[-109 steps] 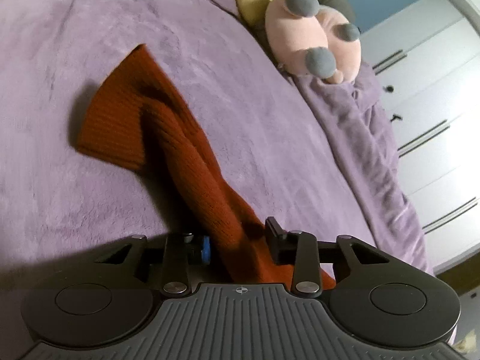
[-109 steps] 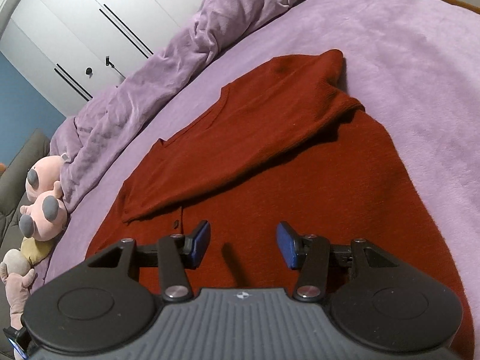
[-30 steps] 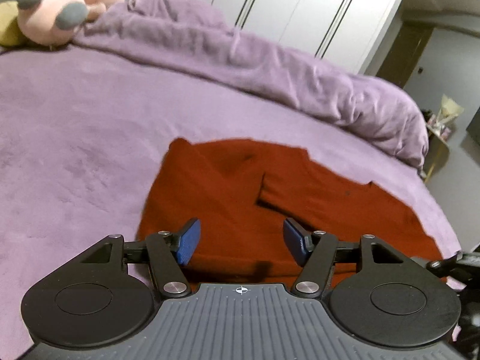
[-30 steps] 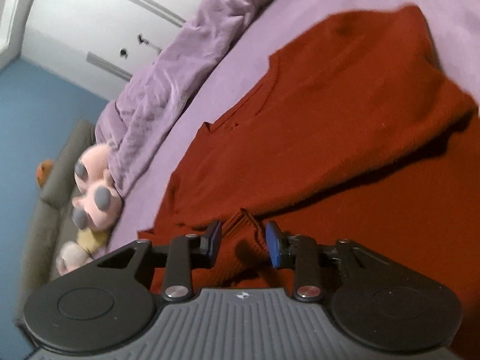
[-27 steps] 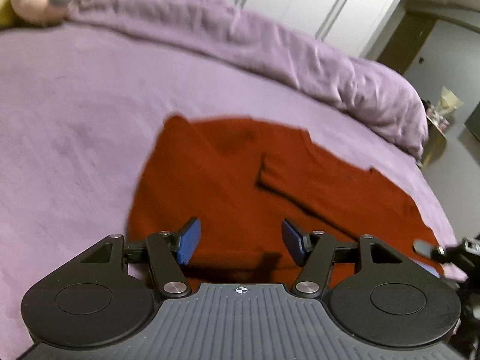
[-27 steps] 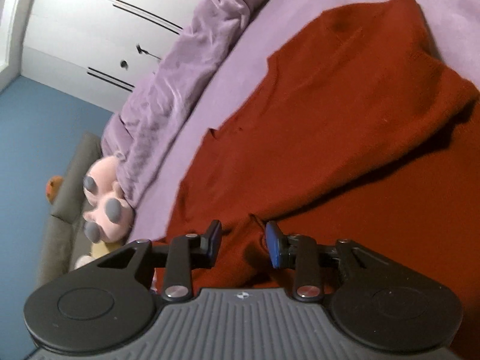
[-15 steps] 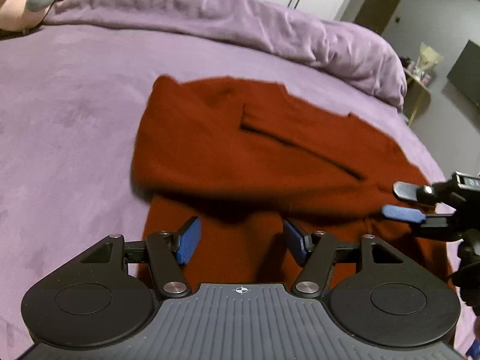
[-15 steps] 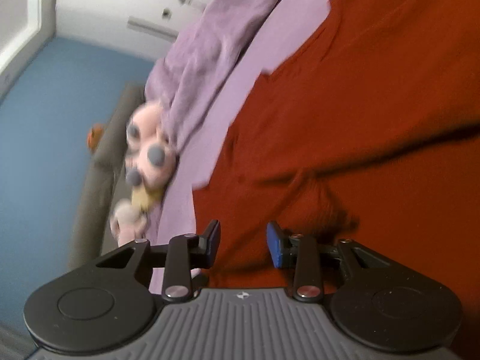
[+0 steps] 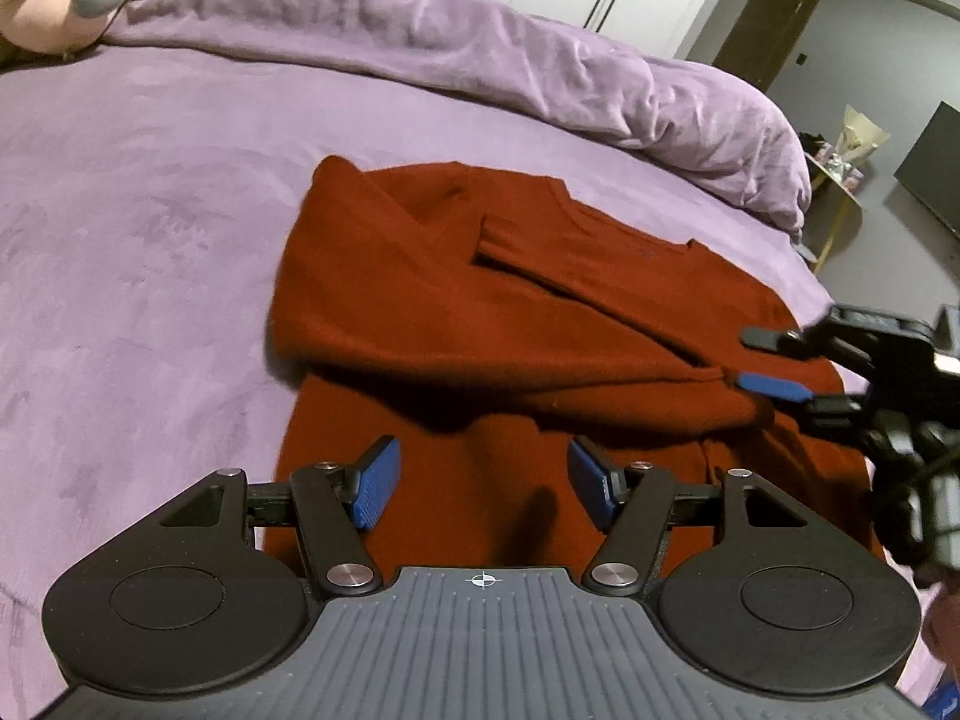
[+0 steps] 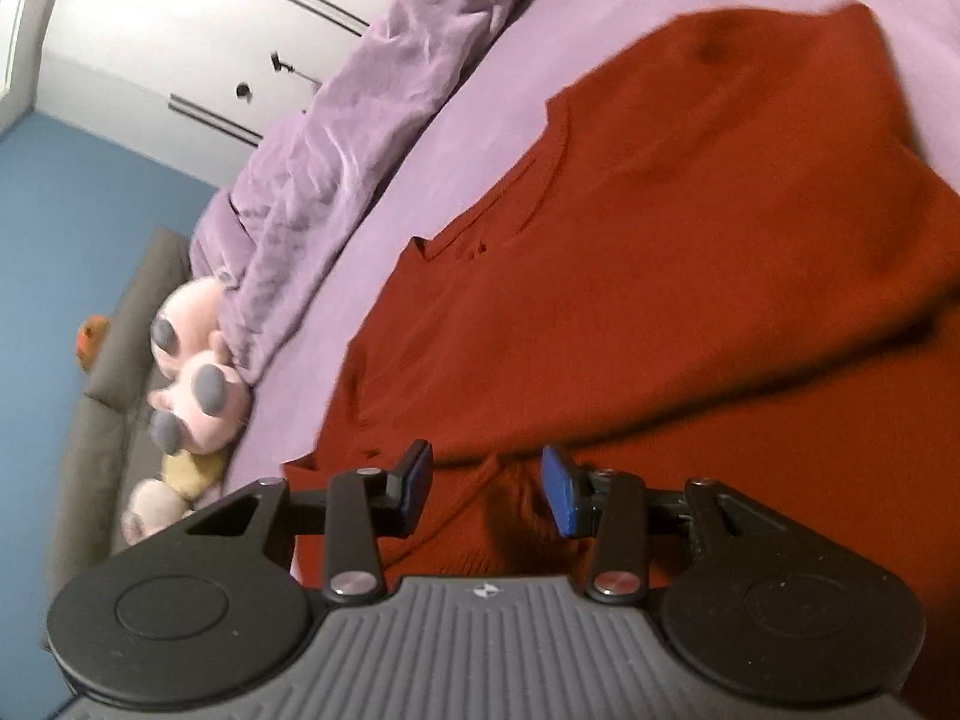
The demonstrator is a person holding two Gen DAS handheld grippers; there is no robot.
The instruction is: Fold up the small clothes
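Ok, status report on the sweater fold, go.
Left gripper open, empty. Right gripper has just been opening, pads clear of the cloth between them. Red sweater flat on the bed, sleeves folded in. Nothing in the way.

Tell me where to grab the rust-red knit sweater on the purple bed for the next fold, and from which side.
Probably the bottom hem of the rust-red knit sweater, nearest the left gripper. Both sleeves already lie folded across the body, and that flat near edge is free to pinch from the near side.

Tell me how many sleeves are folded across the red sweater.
2: one sleeve lies across the chest of the red sweater; the other sleeve, from the opposite shoulder, lies over it. Their cuffs are partly hidden.
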